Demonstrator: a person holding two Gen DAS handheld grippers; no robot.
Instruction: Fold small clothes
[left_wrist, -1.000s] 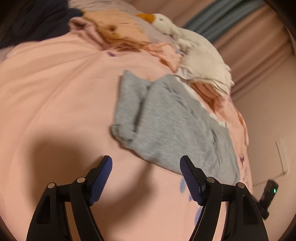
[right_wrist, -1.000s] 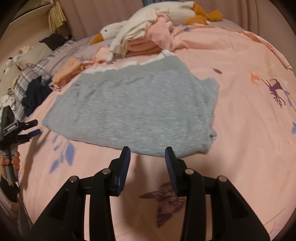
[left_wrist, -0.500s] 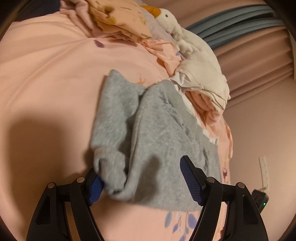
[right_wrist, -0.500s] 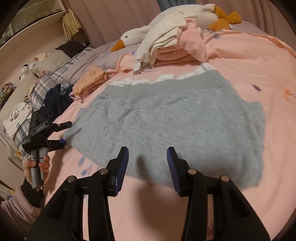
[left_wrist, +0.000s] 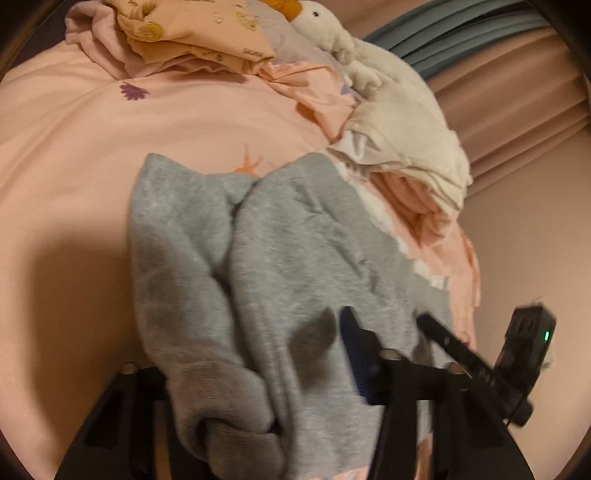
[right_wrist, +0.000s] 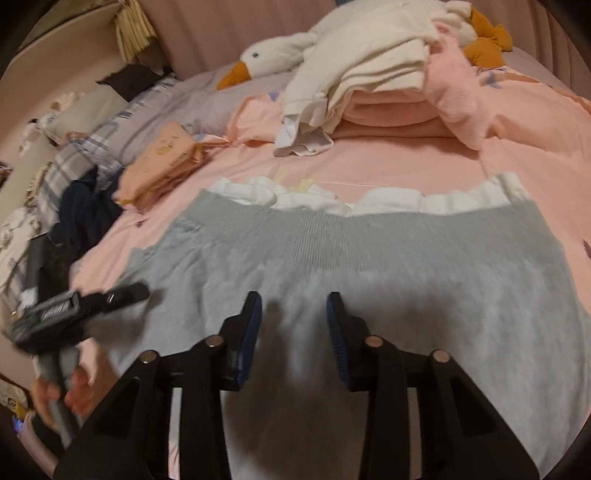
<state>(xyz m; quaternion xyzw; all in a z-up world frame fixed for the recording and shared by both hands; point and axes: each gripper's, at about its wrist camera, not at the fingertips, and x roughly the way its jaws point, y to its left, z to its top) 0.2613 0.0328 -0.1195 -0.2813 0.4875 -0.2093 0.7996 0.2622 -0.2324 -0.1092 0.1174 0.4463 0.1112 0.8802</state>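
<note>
Grey knit trousers (right_wrist: 388, 266) lie flat on the pink bedspread (right_wrist: 517, 162), with a white frilled waistband (right_wrist: 388, 201) at the far edge. My right gripper (right_wrist: 293, 325) is open just above the cloth near its middle. In the left wrist view the grey trousers (left_wrist: 295, 266) drape over my left gripper (left_wrist: 280, 387); its left finger is hidden under a bunched cuff and the right finger (left_wrist: 354, 354) shows on top. The left gripper also shows in the right wrist view (right_wrist: 85, 299) at the trousers' left edge, and the right gripper shows in the left wrist view (left_wrist: 472, 354).
A pile of white and pink folded clothes (right_wrist: 380, 85) and a plush goose (right_wrist: 273, 55) lie beyond the trousers. Folded peach clothes (right_wrist: 162, 162) and a dark garment (right_wrist: 85, 210) lie at the left, by plaid pillows (right_wrist: 85, 155). Curtains (left_wrist: 517, 74) hang behind.
Both grippers moved forward onto the grey trousers. The left gripper went under the leg end, which now bunches over its left finger. The right gripper moved from the edge to over the middle.
</note>
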